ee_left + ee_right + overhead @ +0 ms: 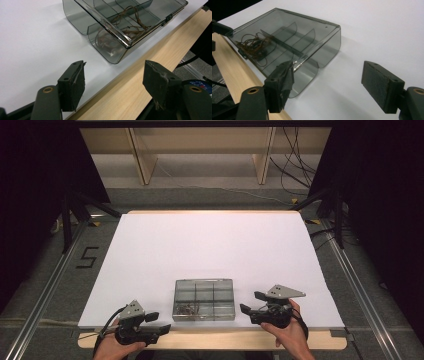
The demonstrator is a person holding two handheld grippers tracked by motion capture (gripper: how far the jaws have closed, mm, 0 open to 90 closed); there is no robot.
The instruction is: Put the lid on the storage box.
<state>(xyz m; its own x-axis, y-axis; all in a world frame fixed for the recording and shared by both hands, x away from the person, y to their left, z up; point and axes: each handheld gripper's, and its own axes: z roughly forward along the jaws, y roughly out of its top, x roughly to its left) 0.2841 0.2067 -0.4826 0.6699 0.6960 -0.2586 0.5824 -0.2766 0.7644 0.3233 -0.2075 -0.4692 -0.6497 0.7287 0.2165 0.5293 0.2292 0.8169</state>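
While both grippers wait at the near edge of the table (150, 240), I see the box (203, 299) lying between them on the white sheet, close to the wooden edge. It is a smoky clear plastic box with its lid down, and inside are dividers that make several compartments. Brown cords (130, 22) lie tangled in 1 compartment at the near side; the others look empty to me.

My left gripper (156, 322) stands just beside the box on the left, jaws spread and nothing between them. My right gripper (252, 302) stands just beside it on the right, jaws also spread and free; in the right gripper view the box corner is behind the left jaw, not in the gap.

I judge the box is closed and let go, so the work looks near its end or not yet begun; which of the 2 I cannot tell.
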